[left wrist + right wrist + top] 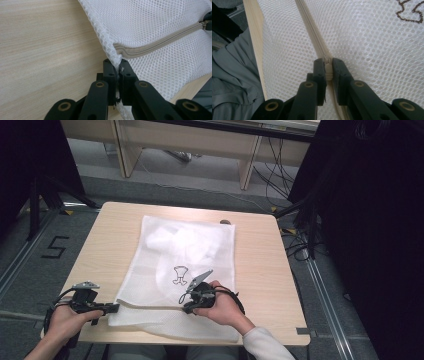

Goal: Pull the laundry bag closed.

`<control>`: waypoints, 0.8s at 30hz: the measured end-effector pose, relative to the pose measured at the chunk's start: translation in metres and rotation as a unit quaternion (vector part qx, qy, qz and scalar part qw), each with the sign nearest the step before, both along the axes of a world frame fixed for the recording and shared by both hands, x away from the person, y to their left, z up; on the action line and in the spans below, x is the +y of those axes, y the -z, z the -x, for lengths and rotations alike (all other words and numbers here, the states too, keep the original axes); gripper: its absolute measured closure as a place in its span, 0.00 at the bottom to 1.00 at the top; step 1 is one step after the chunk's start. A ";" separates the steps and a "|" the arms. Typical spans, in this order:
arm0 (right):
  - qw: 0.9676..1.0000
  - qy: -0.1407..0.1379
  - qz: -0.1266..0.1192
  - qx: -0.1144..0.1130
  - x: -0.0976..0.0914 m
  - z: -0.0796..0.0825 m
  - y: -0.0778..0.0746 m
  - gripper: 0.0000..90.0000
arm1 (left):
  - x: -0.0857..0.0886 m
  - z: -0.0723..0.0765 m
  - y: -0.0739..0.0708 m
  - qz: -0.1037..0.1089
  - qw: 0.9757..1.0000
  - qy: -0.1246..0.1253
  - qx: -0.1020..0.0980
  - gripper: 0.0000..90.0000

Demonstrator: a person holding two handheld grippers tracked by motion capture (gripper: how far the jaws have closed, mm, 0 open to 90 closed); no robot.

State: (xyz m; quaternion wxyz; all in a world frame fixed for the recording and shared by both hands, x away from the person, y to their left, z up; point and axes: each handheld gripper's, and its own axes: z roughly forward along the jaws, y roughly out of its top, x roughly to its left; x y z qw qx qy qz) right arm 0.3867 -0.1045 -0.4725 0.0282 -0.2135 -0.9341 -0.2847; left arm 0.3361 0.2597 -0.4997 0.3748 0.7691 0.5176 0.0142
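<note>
Black fingers [320, 75] pinch ribbed zipper pull [328, 72]; honeycomb mesh bag [180, 255].

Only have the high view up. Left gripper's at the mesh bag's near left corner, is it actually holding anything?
Observer: Yes. In the left gripper view the left gripper is shut on the edge of the mesh bag, just below the end of the zipper.
Operator: And the right one?
Observer: The right gripper is shut on the zipper slider, jaws on either side of it.
Operator: Zipper open or closed ahead of it?
Observer: Closed: in the right gripper view the zipper runs joined from the slider to the top edge of the picture.
</note>
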 end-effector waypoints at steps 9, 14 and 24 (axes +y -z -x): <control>1.000 0.002 0.002 0.003 -0.003 0.000 0.001 0.92 | -0.002 0.000 0.001 0.009 1.000 -0.014 -0.004 0.94; 1.000 -0.001 -0.002 0.001 -0.005 0.000 0.000 0.92 | -0.002 0.001 0.001 0.008 1.000 -0.010 -0.004 0.94; 1.000 0.000 -0.002 0.000 -0.009 0.000 0.000 0.92 | -0.002 0.000 0.001 0.008 1.000 -0.010 -0.005 0.94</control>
